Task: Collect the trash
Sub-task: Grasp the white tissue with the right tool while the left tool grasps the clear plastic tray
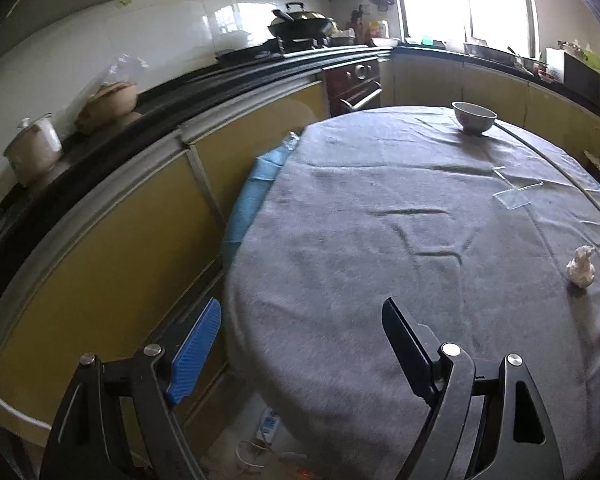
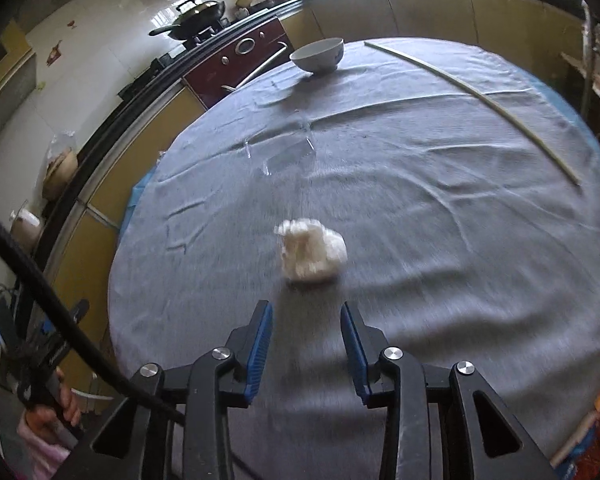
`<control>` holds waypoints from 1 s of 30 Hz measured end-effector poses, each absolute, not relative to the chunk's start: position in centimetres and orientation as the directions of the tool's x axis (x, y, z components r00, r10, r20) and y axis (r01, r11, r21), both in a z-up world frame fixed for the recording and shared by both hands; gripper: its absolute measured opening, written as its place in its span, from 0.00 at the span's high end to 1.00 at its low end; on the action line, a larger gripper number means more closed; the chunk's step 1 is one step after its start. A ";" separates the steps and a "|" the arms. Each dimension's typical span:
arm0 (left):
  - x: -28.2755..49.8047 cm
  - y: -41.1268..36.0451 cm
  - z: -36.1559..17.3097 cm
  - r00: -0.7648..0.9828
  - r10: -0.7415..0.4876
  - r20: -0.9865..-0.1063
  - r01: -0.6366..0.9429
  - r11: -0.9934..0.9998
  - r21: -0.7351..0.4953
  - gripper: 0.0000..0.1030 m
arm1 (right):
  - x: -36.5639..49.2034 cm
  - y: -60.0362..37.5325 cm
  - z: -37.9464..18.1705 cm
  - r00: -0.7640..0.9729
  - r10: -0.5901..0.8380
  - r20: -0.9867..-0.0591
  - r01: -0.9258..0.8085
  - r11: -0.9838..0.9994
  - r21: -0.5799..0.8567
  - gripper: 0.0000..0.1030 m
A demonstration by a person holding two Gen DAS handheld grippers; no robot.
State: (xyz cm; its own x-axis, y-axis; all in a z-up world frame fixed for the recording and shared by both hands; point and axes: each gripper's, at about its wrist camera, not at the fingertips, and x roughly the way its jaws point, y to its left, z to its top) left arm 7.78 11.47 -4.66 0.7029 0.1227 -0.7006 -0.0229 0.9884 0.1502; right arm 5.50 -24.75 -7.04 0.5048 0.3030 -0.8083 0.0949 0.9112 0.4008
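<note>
A crumpled white paper wad (image 2: 311, 251) lies on the grey tablecloth (image 2: 420, 240), just ahead of my right gripper (image 2: 306, 312), which is open and empty with the wad a short way beyond its fingertips. The wad also shows at the right in the left wrist view (image 1: 581, 267). My left gripper (image 1: 302, 312) is open and empty above the table's near left edge, far left of the wad. A clear plastic piece (image 2: 284, 152) lies flat mid-table; it also shows in the left wrist view (image 1: 514, 196).
A white bowl (image 2: 318, 55) stands at the table's far side, also seen in the left wrist view (image 1: 474, 117). A long thin stick (image 2: 480, 98) lies across the far right. Yellow kitchen cabinets (image 1: 120, 232) and a counter with a wok (image 1: 300, 26) run along the left.
</note>
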 end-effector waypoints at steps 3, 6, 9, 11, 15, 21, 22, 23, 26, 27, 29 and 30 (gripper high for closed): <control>9.4 10.4 -4.2 0.708 0.097 -0.699 0.008 0.989 0.145 0.19 | 7.8 -24.6 -8.0 0.503 0.318 -0.804 0.105 0.901 0.421 0.46; 11.5 9.0 -3.3 0.709 0.032 -0.704 0.063 0.992 0.108 0.19 | 10.0 -24.3 -8.8 0.506 0.315 -0.803 0.109 0.900 0.422 0.41; 13.9 7.2 -2.8 0.691 -0.045 -0.722 0.127 0.990 0.059 0.19 | 11.7 -24.0 -10.3 0.483 0.294 -0.825 0.129 0.908 0.399 0.41; 16.0 5.6 -2.7 0.674 -0.085 -0.733 0.164 0.986 0.036 0.19 | 12.5 -23.7 -11.4 0.465 0.285 -0.838 0.141 0.911 0.388 0.41; 20.0 1.5 -2.7 0.656 -0.160 -0.737 0.254 0.967 0.016 0.19 | 12.3 -22.8 -11.3 0.500 0.263 -0.825 0.093 0.931 0.353 0.56; 24.3 -4.9 -3.6 0.575 -0.334 -0.746 0.441 0.895 -0.061 0.19 | 11.0 -23.6 -11.2 0.526 0.271 -0.806 0.087 0.926 0.368 0.57; 24.8 -5.9 -3.9 0.557 -0.354 -0.752 0.469 0.881 -0.067 0.19 | 10.7 -24.1 -11.2 0.527 0.290 -0.799 0.091 0.916 0.392 0.57; 25.2 -6.9 -4.3 0.537 -0.376 -0.755 0.501 0.862 -0.073 0.19 | 10.5 -24.4 -11.2 0.528 0.303 -0.793 0.091 0.909 0.408 0.57; 26.0 -9.2 -4.9 0.484 -0.431 -0.761 0.591 0.803 -0.079 0.19 | 9.6 -25.3 -11.2 0.528 0.333 -0.781 0.089 0.893 0.441 0.57; 26.4 -10.0 -5.1 0.456 -0.449 -0.769 0.629 0.773 -0.078 0.19 | 9.3 -25.7 -11.2 0.527 0.346 -0.776 0.091 0.885 0.456 0.57; 26.9 -11.4 -5.3 0.434 -0.454 -0.778 0.679 0.732 -0.049 0.19 | 8.9 -26.4 -11.4 0.524 0.368 -0.768 0.100 0.869 0.484 0.57; 27.1 -11.8 -5.4 0.427 -0.454 -0.782 0.699 0.714 -0.033 0.19 | 8.8 -26.6 -11.6 0.521 0.376 -0.766 0.107 0.862 0.496 0.57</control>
State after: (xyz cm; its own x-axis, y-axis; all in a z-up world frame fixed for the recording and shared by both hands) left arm 27.09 -11.81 -5.44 0.4265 -0.4542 -0.7822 0.6995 0.7139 -0.0331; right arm 8.77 -26.65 -11.56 0.5212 0.3765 -0.7659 0.1070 0.8615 0.4963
